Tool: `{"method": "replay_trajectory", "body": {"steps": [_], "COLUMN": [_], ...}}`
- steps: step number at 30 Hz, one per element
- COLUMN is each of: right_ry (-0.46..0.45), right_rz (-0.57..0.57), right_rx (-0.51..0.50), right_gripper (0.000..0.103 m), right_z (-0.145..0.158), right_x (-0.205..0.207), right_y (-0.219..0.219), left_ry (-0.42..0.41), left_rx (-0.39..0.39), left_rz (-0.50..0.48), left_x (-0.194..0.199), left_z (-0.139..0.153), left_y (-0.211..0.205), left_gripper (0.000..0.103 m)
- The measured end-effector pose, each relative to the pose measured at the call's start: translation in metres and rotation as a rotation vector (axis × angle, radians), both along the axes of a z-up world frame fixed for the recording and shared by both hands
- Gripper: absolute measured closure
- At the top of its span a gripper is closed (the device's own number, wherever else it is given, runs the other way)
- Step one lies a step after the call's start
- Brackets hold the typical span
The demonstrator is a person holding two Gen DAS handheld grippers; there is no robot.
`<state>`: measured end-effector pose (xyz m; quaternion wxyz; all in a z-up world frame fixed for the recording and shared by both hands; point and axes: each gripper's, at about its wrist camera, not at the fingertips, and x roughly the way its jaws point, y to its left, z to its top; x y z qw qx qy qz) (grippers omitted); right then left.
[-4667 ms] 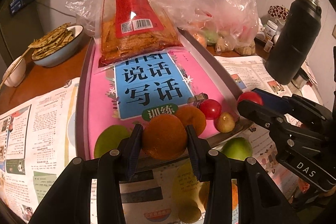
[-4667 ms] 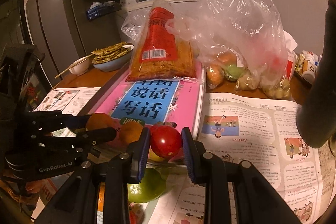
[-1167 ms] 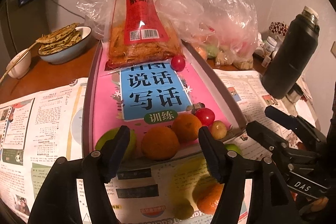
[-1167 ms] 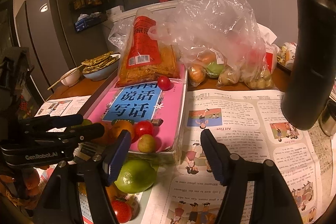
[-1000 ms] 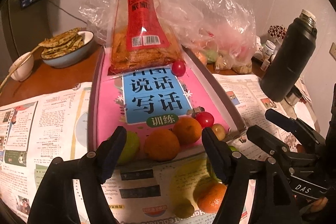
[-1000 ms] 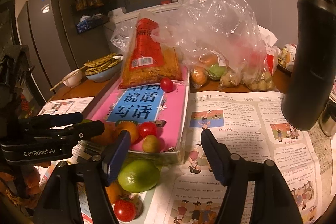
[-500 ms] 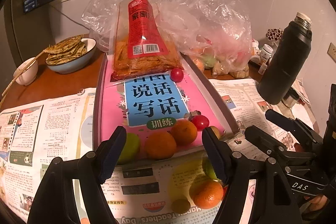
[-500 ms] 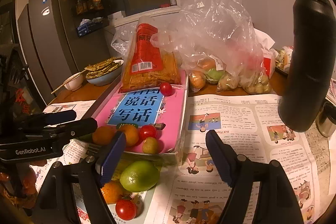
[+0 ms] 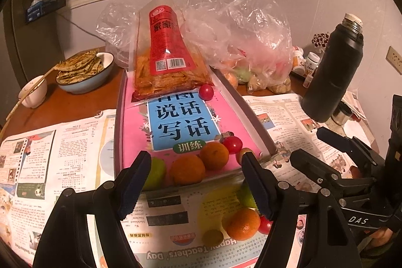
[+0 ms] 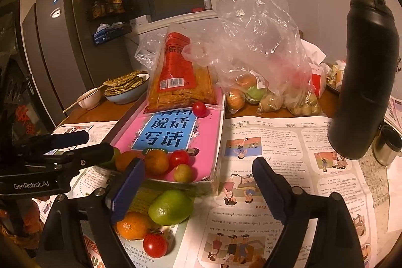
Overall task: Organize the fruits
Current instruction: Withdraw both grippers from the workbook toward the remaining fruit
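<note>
A tray (image 9: 247,114) holds a pink book. Along its near edge lie a green fruit (image 9: 157,172), two oranges (image 9: 187,170), a red tomato (image 9: 232,144) and a small yellow fruit (image 10: 183,172). Another tomato (image 9: 206,91) rests at the far end by the snack bag. On the newspaper in front lie a green fruit (image 10: 170,206), an orange (image 10: 132,225) and a tomato (image 10: 154,245). My left gripper (image 9: 194,165) hangs open just short of the tray, holding nothing. My right gripper (image 10: 198,167) is opening wider over the loose fruit, with nothing gripped.
A snack bag (image 9: 165,62) leans on the tray's far end, with clear bags of fruit (image 10: 263,92) behind. A tall black flask (image 10: 364,82) stands at the right and a metal cup (image 10: 387,147) beside it. Two bowls (image 9: 85,72) sit far left.
Both grippers have let go of the orange and the tomato they held earlier. Over the last second the left gripper has drawn back and up a little and the right jaws have spread wider.
</note>
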<state>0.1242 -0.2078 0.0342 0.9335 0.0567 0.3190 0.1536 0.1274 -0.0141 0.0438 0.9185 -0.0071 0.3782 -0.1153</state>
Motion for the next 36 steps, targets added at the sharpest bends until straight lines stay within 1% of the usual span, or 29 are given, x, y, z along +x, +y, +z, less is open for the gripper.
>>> {"method": "replay_trajectory", "body": {"steps": [15, 24, 28, 36], "right_ry": [0.01, 0.021, 0.035, 0.041], "right_rz": [-0.014, 0.017, 0.031, 0.112], "right_rx": [0.014, -0.002, -0.02, -0.1], "right_gripper": [0.013, 0.013, 0.013, 0.013], "right_z": [0.003, 0.0, -0.004, -0.015], "right_x": [-0.001, -0.01, -0.015, -0.043], "right_y": [-0.012, -0.01, -0.009, 0.006], "left_ry": [-0.016, 0.003, 0.019, 0.043], "left_rx": [0.0, 0.017, 0.027, 0.057], "left_rz": [-0.014, -0.039, -0.063, -0.112], "left_x": [-0.011, -0.021, -0.026, -0.036], "left_z": [0.009, 0.003, -0.003, -0.015], "left_y": [0.004, 0.006, 0.004, -0.004], "left_gripper": [0.027, 0.027, 0.027, 0.027]}}
